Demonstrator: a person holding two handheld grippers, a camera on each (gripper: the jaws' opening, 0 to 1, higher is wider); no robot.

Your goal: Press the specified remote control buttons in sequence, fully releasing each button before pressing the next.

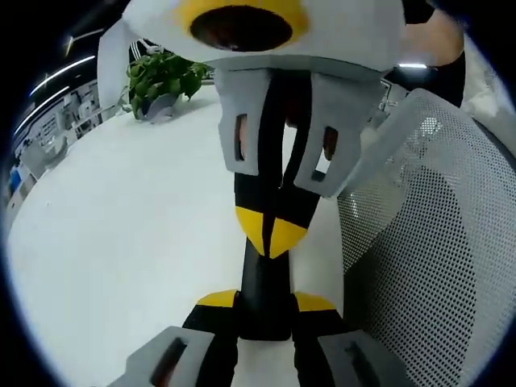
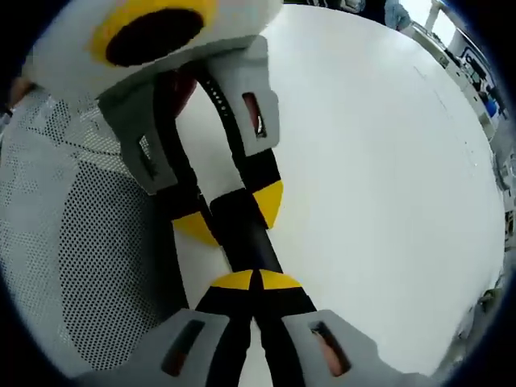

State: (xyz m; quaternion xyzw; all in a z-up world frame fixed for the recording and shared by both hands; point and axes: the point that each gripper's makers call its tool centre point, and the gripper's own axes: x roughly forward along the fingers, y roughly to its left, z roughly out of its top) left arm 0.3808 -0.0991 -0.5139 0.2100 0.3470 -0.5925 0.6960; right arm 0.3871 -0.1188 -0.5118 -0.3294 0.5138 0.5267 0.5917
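A slim black remote control (image 1: pixel 266 278) is held above the white table (image 1: pixel 121 242). My left gripper (image 1: pixel 266 303) is shut on it, one yellow-tipped jaw on each side. In the left gripper view my right gripper (image 1: pixel 271 231) comes down from the top with its yellow tips together, resting on the remote's face. In the right gripper view my right gripper (image 2: pixel 255 282) is shut with nothing between its jaws, and its tips touch the remote (image 2: pixel 246 235). Beyond them the left gripper (image 2: pixel 234 211) clamps the remote's sides. The buttons are hidden.
A grey mesh chair back (image 1: pixel 435 242) stands close beside the grippers, also seen as the chair back (image 2: pixel 72 242) in the right gripper view. A potted green plant (image 1: pixel 161 79) sits at the table's far edge. The white table (image 2: pixel 387 161) spreads wide.
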